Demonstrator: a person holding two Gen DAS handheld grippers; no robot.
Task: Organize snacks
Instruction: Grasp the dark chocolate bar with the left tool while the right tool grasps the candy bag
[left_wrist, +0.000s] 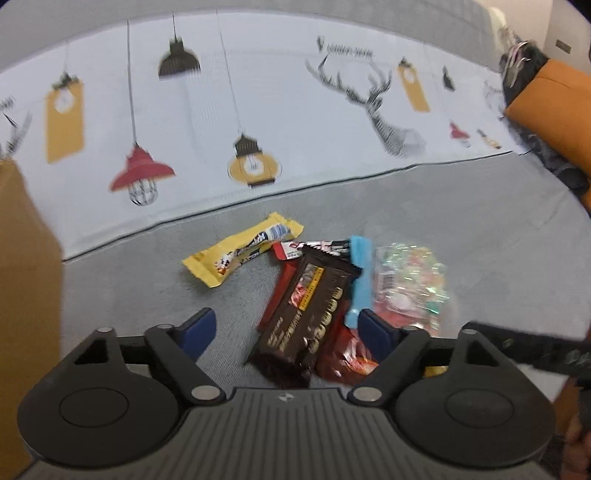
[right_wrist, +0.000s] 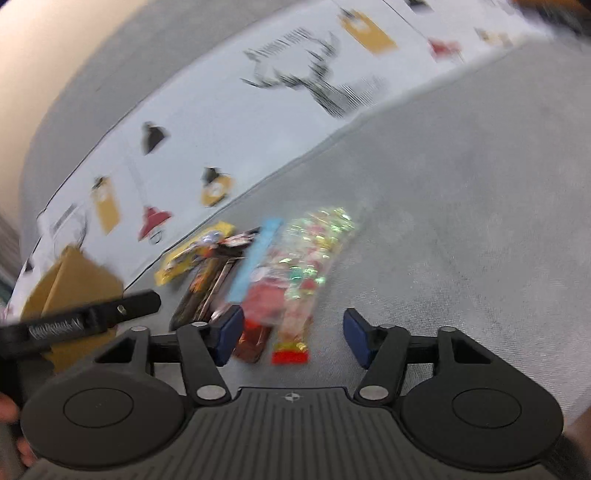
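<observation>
- Your left tool has its blue pads spread wide apart and grips nothing; it hangs low over the near end of the snack pile.
- Your right tool is also spread apart and empty, with its left pad just beside the pile's near edge.
- The snacks lie in a loose heap on a grey fabric surface, near its border with a white cloth printed with lamps and a deer head.
- A yellow bar lies at the far left of the heap, angled, with one end close to the other packs.
- A brown pack sits on top of a red pack, and both reach between your left tool's pads.
- A blue strip lies along the right side of the brown pack, touching it.
- A clear bag of bright sweets rests just right of the blue strip; in the right wrist view it stretches toward your right tool, which straddles its red near end.
- A cardboard box stands at the left, apart from the heap.
- An orange cushion sits far right.
- Both views are blurred, so the pack labels cannot be read.
</observation>
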